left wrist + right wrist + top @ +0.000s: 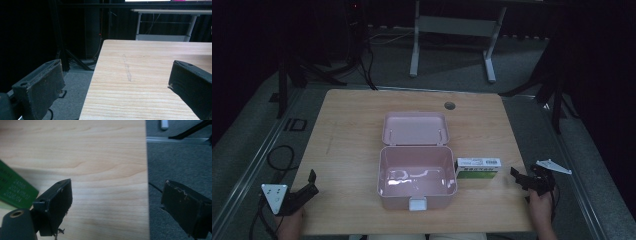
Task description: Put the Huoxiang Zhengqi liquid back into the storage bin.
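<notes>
While both my claws rest apart and empty, the green-and-white carton (478, 167) lies on the surface (352, 125) just right of the open pink box (417, 180). Next my right claw (518, 176) should reach over and close on it.

Dim lab: desks (452, 25), floor cables (362, 60)

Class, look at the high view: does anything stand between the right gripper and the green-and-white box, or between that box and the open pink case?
Nothing visible does. Bare table separates the open right gripper from the green-and-white box, which lies against the right wall of the open pink case.
</notes>
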The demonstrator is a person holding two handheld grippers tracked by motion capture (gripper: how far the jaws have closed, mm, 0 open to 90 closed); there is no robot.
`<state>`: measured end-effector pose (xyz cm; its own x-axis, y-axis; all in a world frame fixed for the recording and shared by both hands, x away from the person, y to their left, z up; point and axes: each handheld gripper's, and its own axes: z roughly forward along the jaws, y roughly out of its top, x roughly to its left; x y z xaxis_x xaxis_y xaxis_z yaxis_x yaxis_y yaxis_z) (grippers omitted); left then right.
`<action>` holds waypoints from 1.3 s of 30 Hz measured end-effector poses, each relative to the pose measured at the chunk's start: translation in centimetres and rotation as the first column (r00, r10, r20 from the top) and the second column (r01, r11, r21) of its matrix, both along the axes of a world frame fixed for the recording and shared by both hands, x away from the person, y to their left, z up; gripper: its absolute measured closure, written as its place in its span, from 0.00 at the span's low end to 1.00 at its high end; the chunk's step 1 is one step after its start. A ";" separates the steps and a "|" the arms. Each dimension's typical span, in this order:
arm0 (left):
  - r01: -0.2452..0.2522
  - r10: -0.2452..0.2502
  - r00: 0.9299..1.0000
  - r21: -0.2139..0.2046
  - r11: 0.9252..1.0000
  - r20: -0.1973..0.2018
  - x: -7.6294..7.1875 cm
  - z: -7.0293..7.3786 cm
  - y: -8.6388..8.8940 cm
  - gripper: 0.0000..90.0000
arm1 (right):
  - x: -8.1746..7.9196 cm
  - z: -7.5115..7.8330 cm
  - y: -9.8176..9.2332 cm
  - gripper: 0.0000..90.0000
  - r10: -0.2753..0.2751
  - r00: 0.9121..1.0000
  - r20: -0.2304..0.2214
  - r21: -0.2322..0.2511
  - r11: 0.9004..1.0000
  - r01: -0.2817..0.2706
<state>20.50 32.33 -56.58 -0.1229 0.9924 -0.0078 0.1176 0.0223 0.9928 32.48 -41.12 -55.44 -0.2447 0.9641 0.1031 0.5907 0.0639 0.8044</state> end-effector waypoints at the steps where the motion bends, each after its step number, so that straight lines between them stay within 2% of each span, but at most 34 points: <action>1: 0.000 0.000 1.000 0.000 1.000 0.000 0.0 0.0 0.0 0.00 | 0.0 0.0 0.0 0.11 0.000 1.000 0.000 0.000 1.000 0.000; 2: 0.002 -0.002 1.000 -0.001 1.000 0.003 0.0 0.0 0.0 0.00 | 0.0 0.0 0.2 0.11 0.018 1.000 0.000 -0.017 1.000 -0.018; 5: 0.004 -0.004 1.000 -0.002 1.000 0.002 0.0 0.0 0.0 0.00 | 0.0 0.0 0.3 0.11 0.026 1.000 -0.002 -0.027 0.999 -0.026; 6: 0.004 -0.004 1.000 -0.002 1.000 0.002 0.0 0.0 0.0 0.00 | 0.1 0.0 0.4 0.11 0.044 0.999 -0.015 -0.031 0.999 -0.044; 7: 0.004 -0.004 1.000 -0.001 1.000 0.003 0.0 0.0 0.0 0.00 | 0.2 -0.1 0.4 0.11 0.097 0.995 -0.038 -0.022 0.995 -0.098; 11: 0.006 -0.006 1.000 -0.004 1.000 0.002 0.0 0.0 0.0 0.00 | 0.2 0.0 0.2 0.11 0.151 0.987 -0.062 -0.007 0.988 -0.152; 15: 0.006 -0.006 1.000 -0.006 1.000 0.005 0.0 0.0 0.0 0.00 | 0.1 0.0 0.3 0.11 0.213 0.973 -0.091 -0.004 0.977 -0.214; 20: 0.010 -0.010 1.000 -0.004 1.000 0.004 0.0 0.0 0.1 0.00 | -0.1 0.2 0.7 0.11 0.277 0.953 -0.126 -0.040 0.958 -0.284; 23: 0.012 -0.012 1.000 -0.003 1.000 0.005 0.0 0.0 0.0 0.00 | -0.3 0.4 0.8 0.11 0.333 0.931 -0.148 -0.028 0.940 -0.340; 25: 0.013 -0.013 1.000 -0.001 1.000 0.005 -0.1 0.0 0.0 0.00 | -0.4 0.6 0.9 0.11 0.363 0.918 -0.159 -0.043 0.927 -0.373; 26: 0.015 -0.015 1.000 0.000 1.000 0.006 -0.1 0.0 0.0 0.00 | -0.5 0.7 1.0 0.11 0.387 0.907 -0.164 -0.046 0.916 -0.399; 28: 0.017 -0.017 1.000 -0.002 1.000 0.005 -0.1 0.0 0.1 0.00 | -0.8 0.9 1.4 0.14 0.412 0.895 -0.170 -0.068 0.902 -0.427; 29: 0.018 -0.018 1.000 -0.003 1.000 0.005 -0.1 0.0 0.1 0.00 | -0.9 1.0 1.5 0.15 0.430 0.885 -0.179 -0.072 0.891 -0.447; 30: 0.020 -0.020 1.000 -0.002 1.000 0.004 -0.1 0.0 0.1 0.00 | -1.0 1.1 1.7 0.15 0.441 0.878 -0.183 -0.087 0.883 -0.462; 31: 0.020 -0.020 1.000 -0.002 1.000 0.004 -0.1 0.0 0.1 0.00 | -1.1 1.2 1.9 0.15 0.460 0.867 -0.190 -0.091 0.871 -0.483; 33: 0.022 -0.022 1.000 0.001 1.000 0.005 -0.1 0.0 0.1 0.00 | -1.2 1.4 2.0 0.15 0.485 0.852 -0.196 -0.086 0.857 -0.507; 34: 0.023 -0.023 1.000 0.002 1.000 0.005 -0.1 0.0 0.0 0.00 | -1.2 1.5 2.2 0.15 0.501 0.840 -0.209 -0.080 0.847 -0.526; 35: 0.023 -0.023 1.000 0.002 1.000 0.005 -0.1 0.0 0.0 0.00 | -1.2 1.5 2.2 0.15 0.501 0.840 -0.209 -0.080 0.847 -0.526; 36: 0.023 -0.023 1.000 0.003 1.000 0.006 -0.1 0.0 0.0 0.00 | -1.2 1.6 2.6 0.15 0.532 0.813 -0.237 -0.090 0.821 -0.564; 38: 0.025 -0.025 1.000 0.002 1.000 0.004 -0.1 0.0 0.1 0.00 | -1.4 1.6 3.0 0.15 0.557 0.789 -0.259 -0.106 0.796 -0.596; 39: 0.026 -0.026 1.000 0.001 1.000 0.003 -0.1 0.0 0.1 0.00 | -1.5 1.7 3.3 0.15 0.571 0.773 -0.276 -0.110 0.780 -0.616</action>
